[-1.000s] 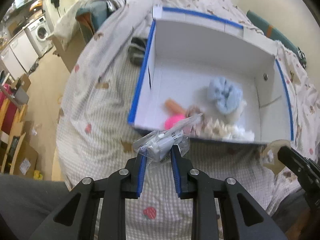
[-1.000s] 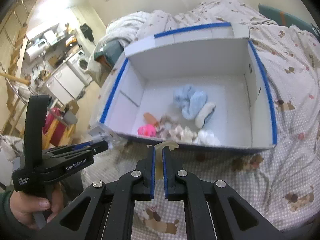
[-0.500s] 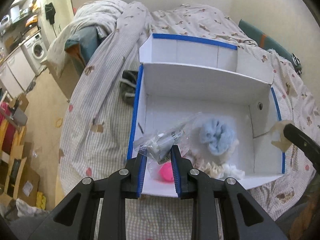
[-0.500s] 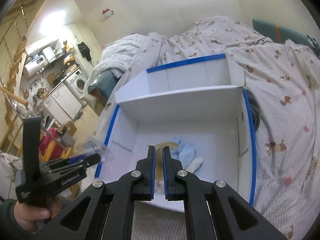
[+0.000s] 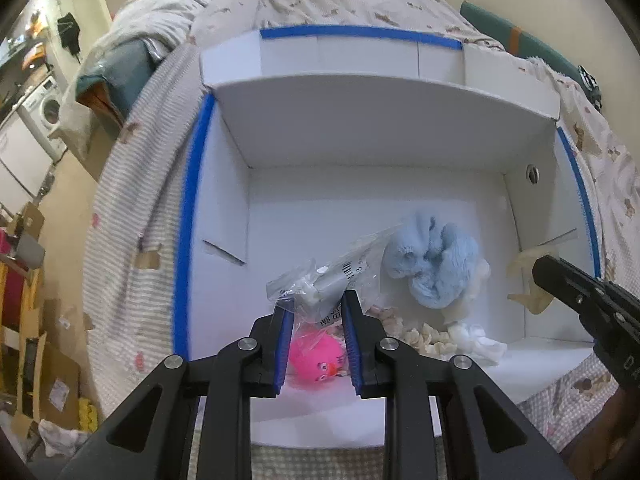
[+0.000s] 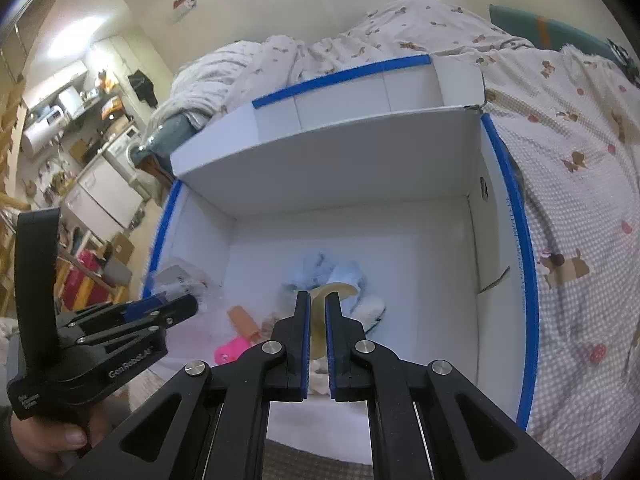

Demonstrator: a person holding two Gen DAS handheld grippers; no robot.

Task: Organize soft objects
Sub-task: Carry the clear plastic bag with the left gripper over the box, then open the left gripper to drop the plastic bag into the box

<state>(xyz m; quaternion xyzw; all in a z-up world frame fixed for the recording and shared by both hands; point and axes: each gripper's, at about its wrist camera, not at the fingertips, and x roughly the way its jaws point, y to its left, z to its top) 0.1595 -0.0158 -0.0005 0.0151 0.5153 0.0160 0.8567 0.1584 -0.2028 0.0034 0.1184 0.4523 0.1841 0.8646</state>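
Note:
A white cardboard box (image 5: pixel 188 240) with blue-taped edges lies open on the bed. My left gripper (image 5: pixel 316 300) is shut on a clear plastic bag (image 5: pixel 320 284) with a grey and white item inside, held over the box's near left part. My right gripper (image 6: pixel 317 300) is shut on a thin cream-coloured piece (image 6: pixel 334 289), over the box's middle (image 6: pixel 520 280). In the box lie a blue fluffy item (image 5: pixel 432 256), a pink toy (image 5: pixel 316 360), an orange piece (image 6: pixel 242 322), beige bits (image 5: pixel 416 334) and white fluff (image 5: pixel 476 340). Each view shows the other gripper (image 5: pixel 544 270) (image 6: pixel 192 304).
The box sits on a checked bedspread (image 6: pixel 580 320) with small animal prints. A rumpled duvet (image 5: pixel 168 12) lies behind it. Left of the bed are the floor, cardboard (image 5: pixel 32 360) and a washing machine (image 5: pixel 48 112). A person's hand (image 6: pixel 48 440) holds the left gripper's handle.
Both grippers have moved forward from in front of the box's near wall to above its inside, each keeping hold of its item. The box now fills both views.

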